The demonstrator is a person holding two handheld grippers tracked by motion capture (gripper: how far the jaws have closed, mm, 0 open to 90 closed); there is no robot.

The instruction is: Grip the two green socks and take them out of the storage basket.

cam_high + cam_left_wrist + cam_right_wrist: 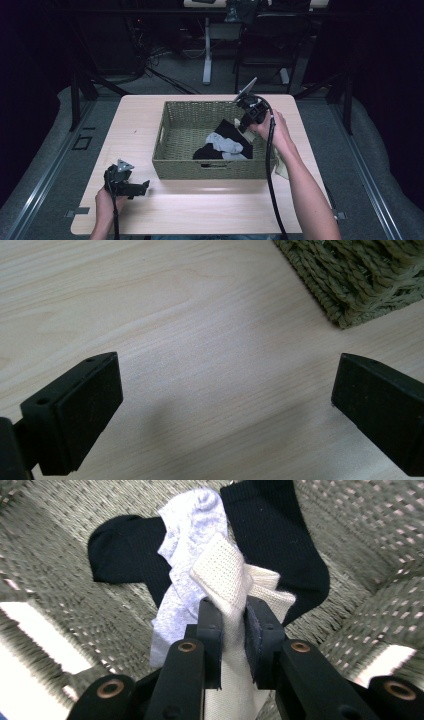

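1. Cream sock (231,587) sits pinched between the fingers (210,625) of my right gripper (248,118), which are clamped together on its knit fabric.
2. My right gripper hangs over the far right part of the woven basket (172,169), and the sock rises out of the pile inside it.
3. Under it in the basket lie a black sock (280,545) and a light grey sock (192,525); the grey one is draped across the black one, and the cream sock touches both.
4. The basket stands in the middle of the table (135,125).
5. My left gripper (131,189) rests low over the near left part of the table, just beside the basket's near left corner.
6. Its fingers (82,410) stand wide apart with bare table between them.
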